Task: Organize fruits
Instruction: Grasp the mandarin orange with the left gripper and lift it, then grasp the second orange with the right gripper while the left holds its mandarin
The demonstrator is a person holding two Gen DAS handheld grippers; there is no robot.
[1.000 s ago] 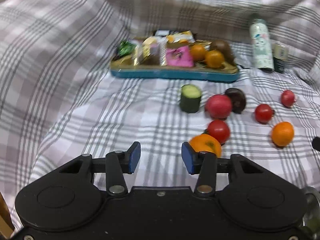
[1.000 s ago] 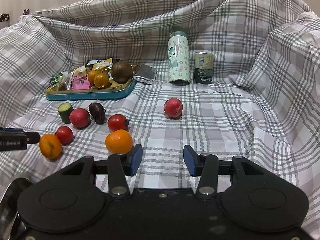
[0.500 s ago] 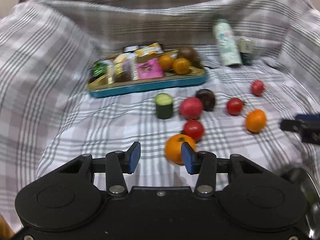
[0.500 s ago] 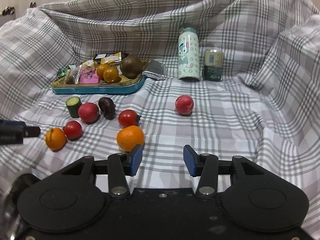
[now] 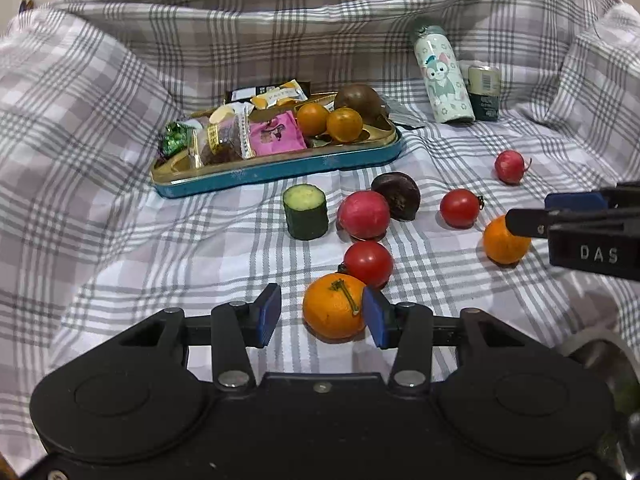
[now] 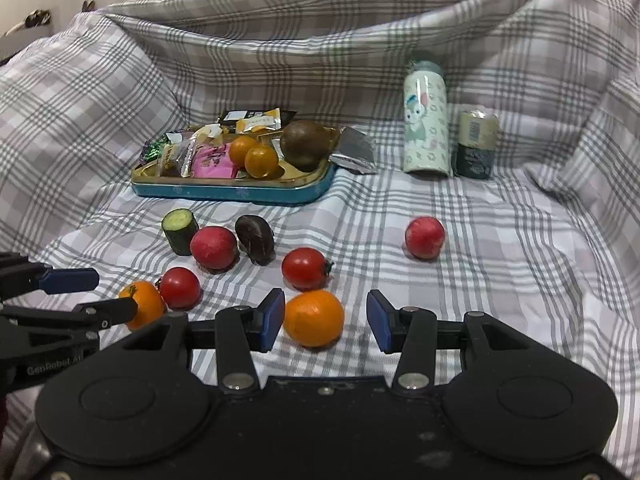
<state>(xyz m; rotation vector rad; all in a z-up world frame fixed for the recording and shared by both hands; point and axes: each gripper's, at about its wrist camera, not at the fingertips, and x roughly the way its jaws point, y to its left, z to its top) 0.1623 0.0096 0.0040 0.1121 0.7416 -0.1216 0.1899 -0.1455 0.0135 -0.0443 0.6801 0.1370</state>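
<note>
Left tongs [image 5: 322,314], just widened and gripping nothing, straddle the near orange [image 5: 334,306], which hugs the right pad.

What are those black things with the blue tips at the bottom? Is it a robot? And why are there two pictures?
No robot: a person holds a pair of tongs in each hand, each carrying a camera, so each picture looks along one pair. The left tongs have an orange between their open blue tips; their jaws have just been opening. The right tongs stand open around another orange. Nothing is gripped. Tomatoes, a cucumber piece and a snack tray lie on the checked cloth.
</note>
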